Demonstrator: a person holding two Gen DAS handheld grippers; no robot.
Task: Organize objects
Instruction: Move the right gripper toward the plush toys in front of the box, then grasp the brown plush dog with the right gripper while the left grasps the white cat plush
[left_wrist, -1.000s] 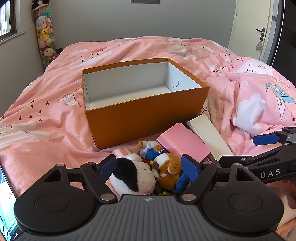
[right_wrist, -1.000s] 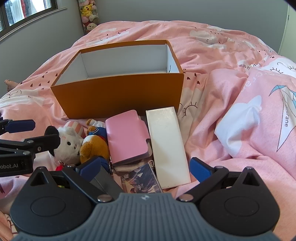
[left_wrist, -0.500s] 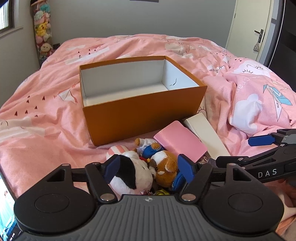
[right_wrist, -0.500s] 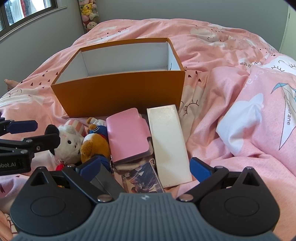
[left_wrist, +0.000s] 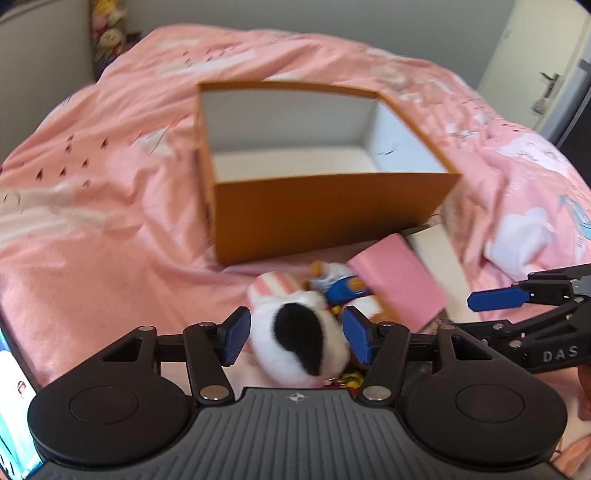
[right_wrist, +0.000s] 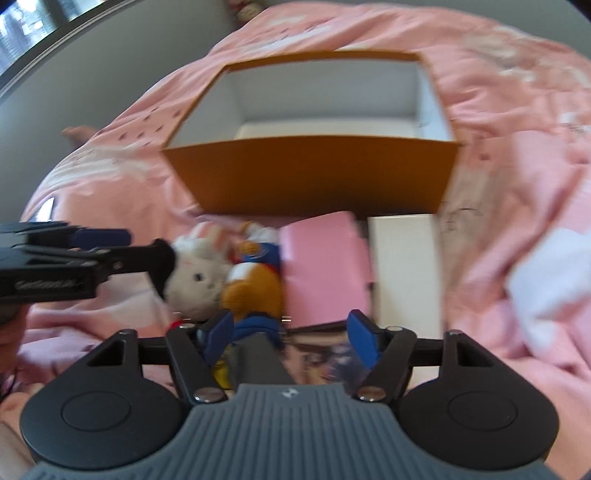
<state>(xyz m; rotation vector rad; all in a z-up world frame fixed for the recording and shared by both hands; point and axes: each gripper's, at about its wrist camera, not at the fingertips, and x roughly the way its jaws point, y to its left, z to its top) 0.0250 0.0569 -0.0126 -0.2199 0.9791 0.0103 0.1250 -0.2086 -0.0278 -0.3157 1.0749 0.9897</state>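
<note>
An open orange box (left_wrist: 332, 210) with a white inside lies on the pink bed; it also shows in the right wrist view (right_wrist: 314, 173). In front of it is a heap: a white plush with a black ear (left_wrist: 299, 339), a small plush in blue (left_wrist: 340, 288), a brown plush (right_wrist: 255, 291), a pink case (left_wrist: 399, 280) and a white flat box (right_wrist: 402, 266). My left gripper (left_wrist: 295, 339) has its pads on either side of the white plush, touching or nearly so. My right gripper (right_wrist: 291, 338) is open, low over the heap's near end, above a grey object (right_wrist: 258, 362) and a printed card (right_wrist: 317, 354).
The pink duvet (left_wrist: 110, 229) is rumpled and rises in folds at the right (right_wrist: 535, 258). A shelf of plush toys (left_wrist: 107, 33) stands by the far wall. A door (left_wrist: 535, 66) is at the far right. A phone screen (left_wrist: 11, 417) shows at the lower left.
Both grippers have moved forward and down toward the heap, blurring the views. The left jaws have narrowed around the white plush. The right jaws have narrowed somewhat.
</note>
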